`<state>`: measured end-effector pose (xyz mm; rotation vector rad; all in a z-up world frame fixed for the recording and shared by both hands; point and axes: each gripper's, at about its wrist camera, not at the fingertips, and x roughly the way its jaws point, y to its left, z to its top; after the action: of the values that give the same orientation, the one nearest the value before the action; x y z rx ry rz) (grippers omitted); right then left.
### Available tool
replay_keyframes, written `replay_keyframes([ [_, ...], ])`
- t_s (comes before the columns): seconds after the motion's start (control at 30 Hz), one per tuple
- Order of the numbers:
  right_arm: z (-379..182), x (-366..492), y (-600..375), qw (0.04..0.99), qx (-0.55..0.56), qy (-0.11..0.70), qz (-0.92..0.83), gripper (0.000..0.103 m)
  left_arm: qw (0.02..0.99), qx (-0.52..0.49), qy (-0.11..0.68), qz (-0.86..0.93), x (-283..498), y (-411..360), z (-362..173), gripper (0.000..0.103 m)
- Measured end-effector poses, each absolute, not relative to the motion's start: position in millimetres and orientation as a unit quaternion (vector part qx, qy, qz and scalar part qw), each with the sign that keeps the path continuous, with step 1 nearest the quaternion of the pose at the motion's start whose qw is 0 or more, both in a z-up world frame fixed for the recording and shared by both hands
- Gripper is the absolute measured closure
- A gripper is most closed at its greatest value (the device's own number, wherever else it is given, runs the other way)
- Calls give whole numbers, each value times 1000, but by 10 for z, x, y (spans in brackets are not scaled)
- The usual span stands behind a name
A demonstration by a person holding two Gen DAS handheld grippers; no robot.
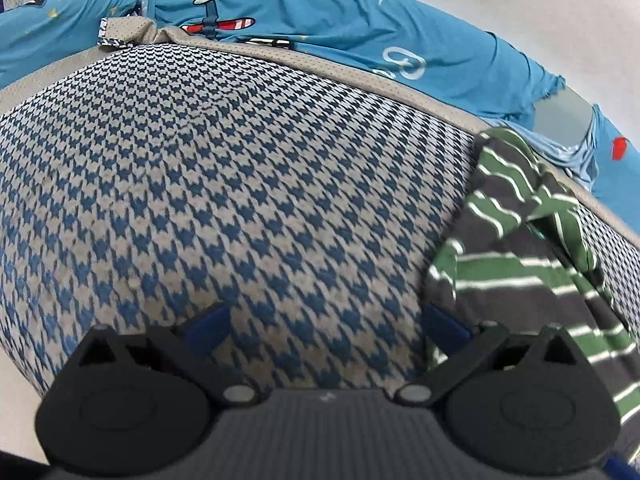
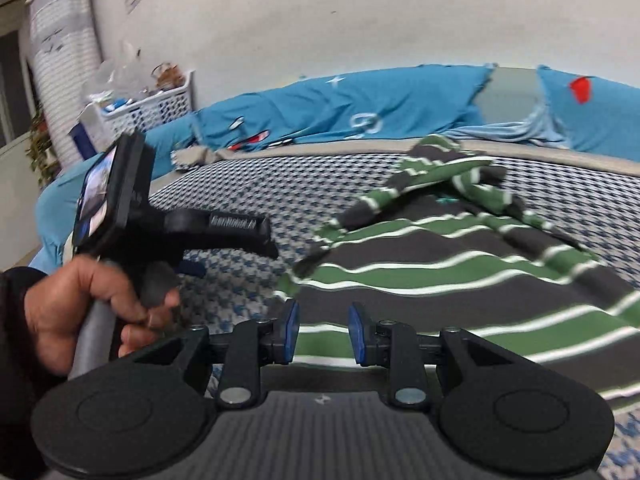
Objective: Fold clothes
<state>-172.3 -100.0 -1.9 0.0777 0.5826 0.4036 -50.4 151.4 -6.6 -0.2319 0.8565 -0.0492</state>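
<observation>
A garment striped in green, dark grey and white (image 2: 440,264) lies crumpled on a blue-and-white houndstooth mattress (image 2: 260,188). My right gripper (image 2: 324,332) hovers open over its near edge, with striped cloth visible in the gap and nothing pinched. In the left wrist view the same garment (image 1: 520,260) lies at the right, its edge beside the right fingertip. My left gripper (image 1: 326,322) is wide open over bare mattress (image 1: 240,180). The right wrist view shows the left gripper (image 2: 224,232) from the side, held by a hand (image 2: 80,304) to the left of the garment.
A blue sheet printed with aeroplanes and stars (image 1: 320,20) is bunched along the mattress's far edge (image 2: 340,104). A white basket with clutter (image 2: 152,104) stands at the back left against a pale wall. A tan border (image 1: 360,76) edges the mattress.
</observation>
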Motion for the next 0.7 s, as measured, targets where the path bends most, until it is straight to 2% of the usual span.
replay_keyframes([
  [0.7, -358, -864, -234, 919, -12, 344, 193, 77, 904, -83, 417, -47, -94, 1765, 235, 0],
])
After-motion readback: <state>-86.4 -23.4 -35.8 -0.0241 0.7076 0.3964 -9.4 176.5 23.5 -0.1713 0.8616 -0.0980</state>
